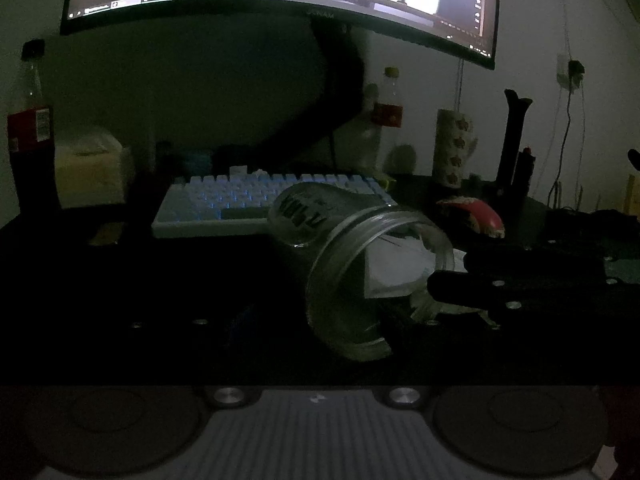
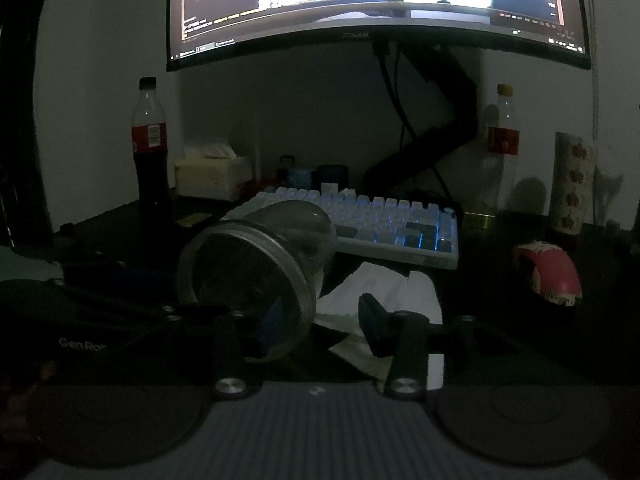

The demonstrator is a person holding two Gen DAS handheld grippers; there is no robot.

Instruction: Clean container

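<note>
A clear glass jar [image 1: 340,256] lies tilted on its side, mouth toward the right, held by my left gripper [image 1: 320,320], whose dark fingers close on it. The jar also shows in the right wrist view [image 2: 256,264]. A white tissue [image 1: 396,264] sits at the jar's mouth. My right gripper [image 2: 320,332] comes in from the right and appears shut on this tissue [image 2: 384,292]. Its dark body [image 1: 520,284] reaches the jar's rim in the left wrist view. The scene is very dim.
A backlit white-blue keyboard [image 2: 380,220] lies behind the jar under a wide monitor [image 2: 376,8]. A cola bottle [image 2: 150,152] stands left, a yellow-capped bottle [image 2: 500,148] and a patterned tumbler [image 2: 570,184] right. A red-white mouse [image 2: 548,276] lies on the dark desk.
</note>
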